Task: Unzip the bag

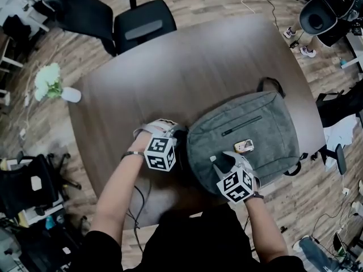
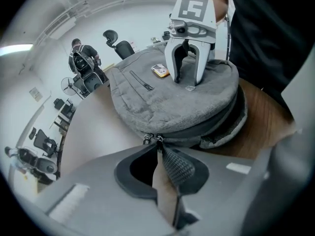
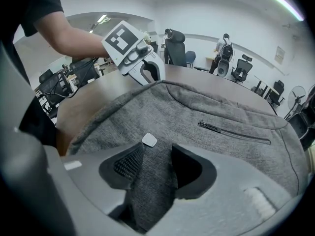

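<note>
The grey bag [image 1: 249,135] lies flat on the brown table [image 1: 170,72]. The left gripper [image 2: 160,156] has its jaws closed on a tan pull tab [image 2: 165,193], which runs out from between them to the zipper sliders [image 2: 152,139] just beyond its tips, at the bag's rim. The right gripper [image 3: 152,156] is clamped on a fold of the bag's grey top panel, bunched between its pads, with a small white patch [image 3: 149,140] just ahead of its tips.

The step in hand appears to be starting the zip. The left gripper should probably draw the tab along the zipper track, not away from it, and keep it taut. The right gripper should pin the fabric so the bag neither slides nor buckles at the seam.
</note>
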The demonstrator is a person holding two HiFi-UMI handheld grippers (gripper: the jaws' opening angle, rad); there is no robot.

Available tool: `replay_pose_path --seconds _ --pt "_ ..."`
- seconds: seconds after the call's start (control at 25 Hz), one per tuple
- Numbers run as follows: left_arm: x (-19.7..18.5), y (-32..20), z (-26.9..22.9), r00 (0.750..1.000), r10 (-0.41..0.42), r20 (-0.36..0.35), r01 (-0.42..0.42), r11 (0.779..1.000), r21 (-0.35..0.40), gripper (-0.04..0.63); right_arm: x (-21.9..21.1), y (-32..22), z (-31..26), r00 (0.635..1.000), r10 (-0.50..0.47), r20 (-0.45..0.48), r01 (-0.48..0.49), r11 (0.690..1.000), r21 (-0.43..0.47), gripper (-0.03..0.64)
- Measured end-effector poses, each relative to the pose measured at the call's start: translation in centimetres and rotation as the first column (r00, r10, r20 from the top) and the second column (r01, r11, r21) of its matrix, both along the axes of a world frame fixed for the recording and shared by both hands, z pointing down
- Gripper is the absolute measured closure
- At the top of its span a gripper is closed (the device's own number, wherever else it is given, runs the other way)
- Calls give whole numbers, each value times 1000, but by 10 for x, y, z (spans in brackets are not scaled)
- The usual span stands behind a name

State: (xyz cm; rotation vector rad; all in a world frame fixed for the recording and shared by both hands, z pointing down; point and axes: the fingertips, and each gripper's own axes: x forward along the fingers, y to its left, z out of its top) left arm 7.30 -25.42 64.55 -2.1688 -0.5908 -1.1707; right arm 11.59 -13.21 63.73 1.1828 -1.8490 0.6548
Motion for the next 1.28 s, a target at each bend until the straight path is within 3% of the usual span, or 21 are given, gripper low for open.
replay_pose_path --seconds 0.08,0.4,0.68,1.28 --pt "0 -1 -4 998 -53 -19 52 998 -29 569 0 1 0 1000 2 1 -2 1000 0 431" --pt "-2 -2 -8 981 -182 -71 176 980 -89 571 -1 0 1 1000 7 3 -7 1000 0 433" --pt "-11 5 -10 984 -174 -35 169 979 -116 572 0 -1 3 999 35 -4 -35 999 0 434" --pt "-52 53 -17 973 -228 39 231 970 -80 571 3 -2 7 997 75 -32 -76 997 -12 439"
